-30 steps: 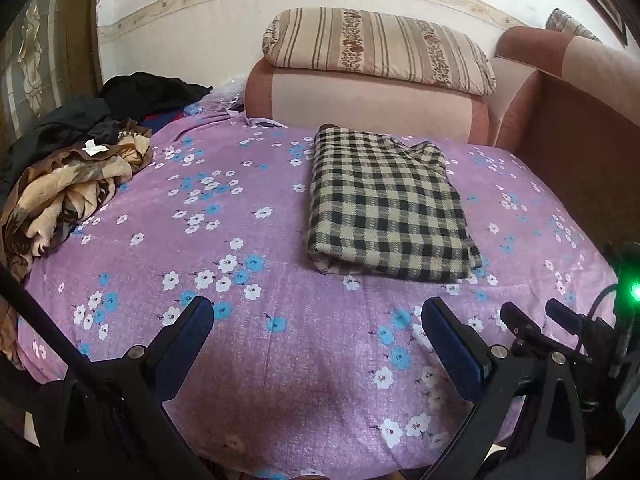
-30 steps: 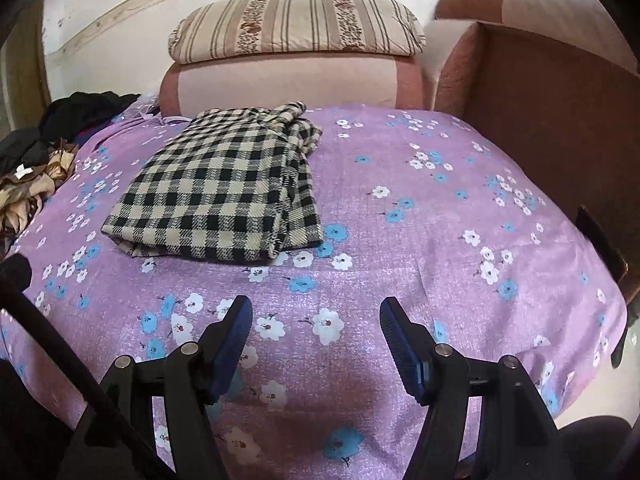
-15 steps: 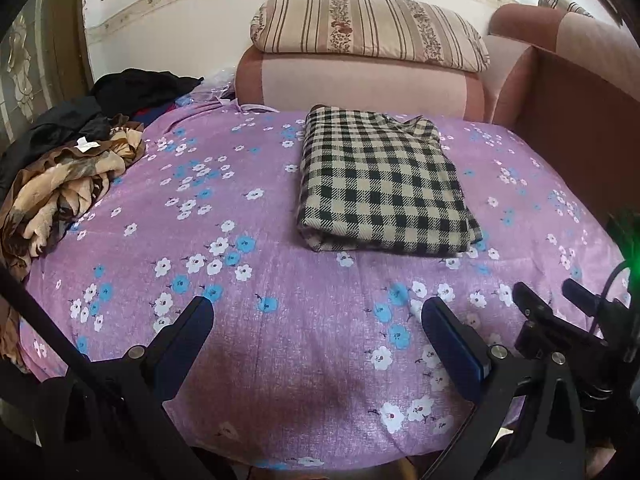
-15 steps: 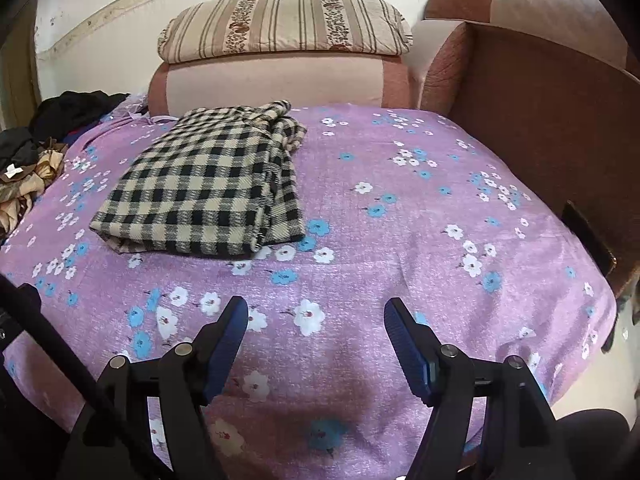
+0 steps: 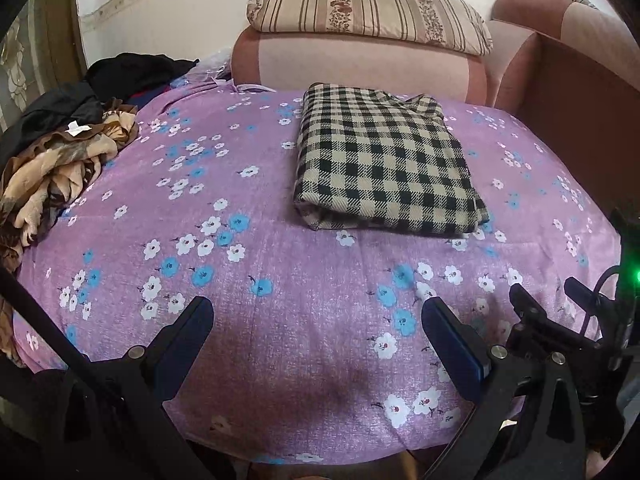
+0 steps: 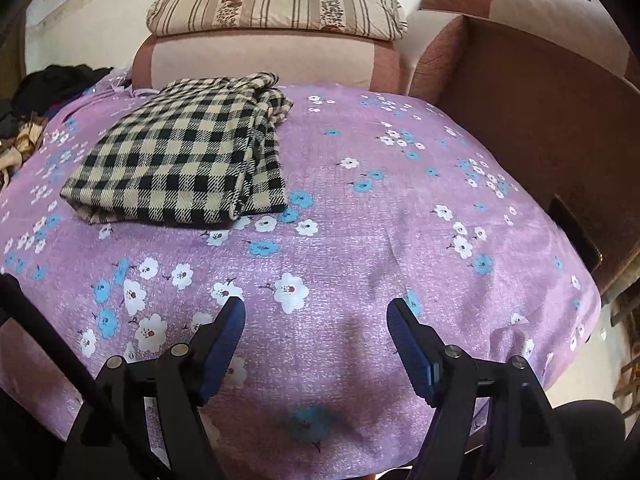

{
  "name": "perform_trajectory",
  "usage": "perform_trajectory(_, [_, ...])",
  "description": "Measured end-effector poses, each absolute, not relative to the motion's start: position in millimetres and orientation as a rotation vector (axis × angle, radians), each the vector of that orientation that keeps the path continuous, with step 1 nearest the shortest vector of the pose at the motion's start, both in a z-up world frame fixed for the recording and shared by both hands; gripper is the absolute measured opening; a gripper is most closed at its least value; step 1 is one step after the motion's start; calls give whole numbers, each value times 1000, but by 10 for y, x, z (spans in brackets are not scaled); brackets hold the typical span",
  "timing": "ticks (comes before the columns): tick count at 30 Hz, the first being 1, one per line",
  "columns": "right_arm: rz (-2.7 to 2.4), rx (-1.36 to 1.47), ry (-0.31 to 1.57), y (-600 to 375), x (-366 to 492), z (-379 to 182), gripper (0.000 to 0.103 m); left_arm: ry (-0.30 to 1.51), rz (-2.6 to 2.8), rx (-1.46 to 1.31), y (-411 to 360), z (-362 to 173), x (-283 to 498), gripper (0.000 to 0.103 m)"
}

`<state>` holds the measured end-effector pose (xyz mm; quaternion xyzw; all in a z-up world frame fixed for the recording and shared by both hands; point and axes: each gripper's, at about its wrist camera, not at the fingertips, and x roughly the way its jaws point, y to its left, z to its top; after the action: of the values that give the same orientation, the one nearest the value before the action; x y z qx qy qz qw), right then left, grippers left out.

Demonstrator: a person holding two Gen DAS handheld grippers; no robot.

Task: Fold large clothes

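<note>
Black-and-beige checked cloth (image 5: 384,164) lies folded into a thick rectangle on the purple flowered bedsheet (image 5: 280,288), well ahead of left claw (image 5: 316,320), ahead-left of right claw (image 6: 316,320); both claws spread wide, holding nothing; fold looks done; next, approach low, pinch all layers at near edge.

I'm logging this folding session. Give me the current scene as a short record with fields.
surface: purple floral bedsheet
folded item: checked cloth, folded into a rectangle, lying flat on the sheet
unfolded pile: brown and black clothes heaped at the sheet's left edge
behind: striped pillow on a pink cushion
left tongs: open, empty, short of the cloth
right tongs: open, empty, short of the cloth
</note>
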<state>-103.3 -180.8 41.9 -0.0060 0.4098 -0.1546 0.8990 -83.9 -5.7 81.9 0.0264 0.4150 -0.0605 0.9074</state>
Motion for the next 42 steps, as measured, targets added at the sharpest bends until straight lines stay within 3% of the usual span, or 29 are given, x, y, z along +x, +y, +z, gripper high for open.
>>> perform_trajectory(42, [-337,-68,830,-1698,-1038,435,81,946,-129,31,-67,635,-783,103])
